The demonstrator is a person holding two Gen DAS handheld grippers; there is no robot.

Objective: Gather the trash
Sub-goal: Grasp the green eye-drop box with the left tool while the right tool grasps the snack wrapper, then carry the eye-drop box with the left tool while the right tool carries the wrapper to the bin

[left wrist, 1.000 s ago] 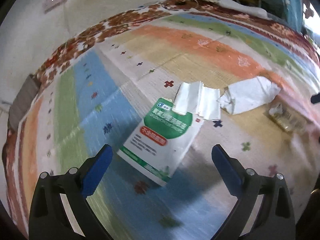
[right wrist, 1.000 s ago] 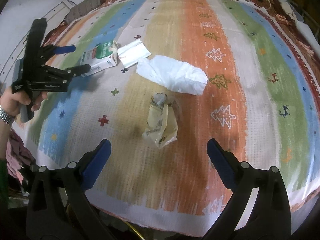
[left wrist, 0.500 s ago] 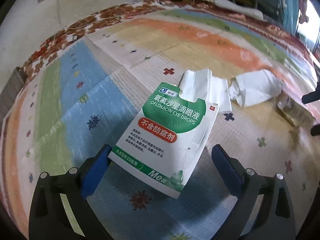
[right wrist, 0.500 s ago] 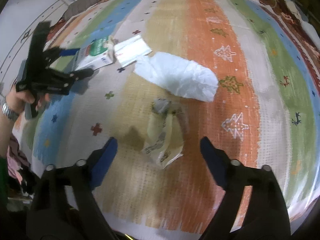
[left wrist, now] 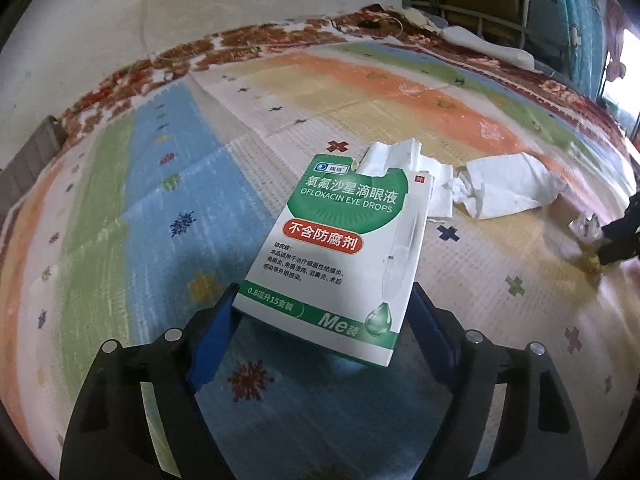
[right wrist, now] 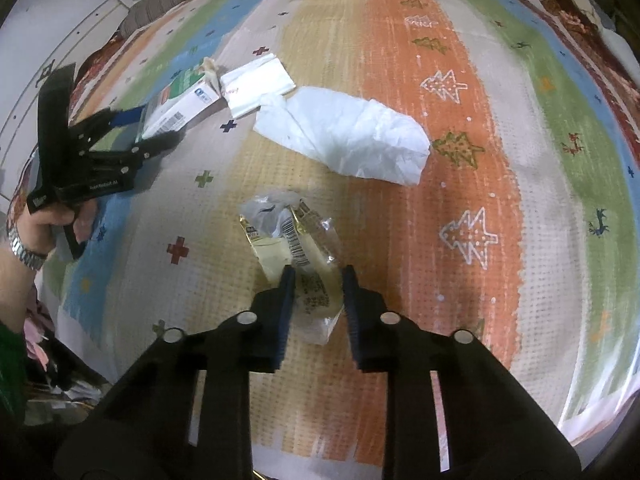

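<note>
Left gripper [left wrist: 320, 304] clamped on the near end of the eye-drop box [left wrist: 340, 248], blue pads against both its sides, box lying on the striped blanket [left wrist: 160, 208]. Right gripper [right wrist: 318, 280] pinching the yellow wrapper [right wrist: 296, 248] between narrowed fingers, low on the blanket. Beyond, folded paper [right wrist: 258, 86] beside the box, crumpled white bag [right wrist: 344, 136] just past it.

Eye-drop box [left wrist: 338, 248] carried green-panel print: "氧氟沙星滴眼液", "OFLOXACIN EYE DROPS". Red oval below read "不含防腐剂". Bottom green band showed "0.8毫升15支装" and "Me". Smaller lines of black print too fine to read. Crumpled wrapper [right wrist: 294, 248] bore barcode, its print illegible.
</note>
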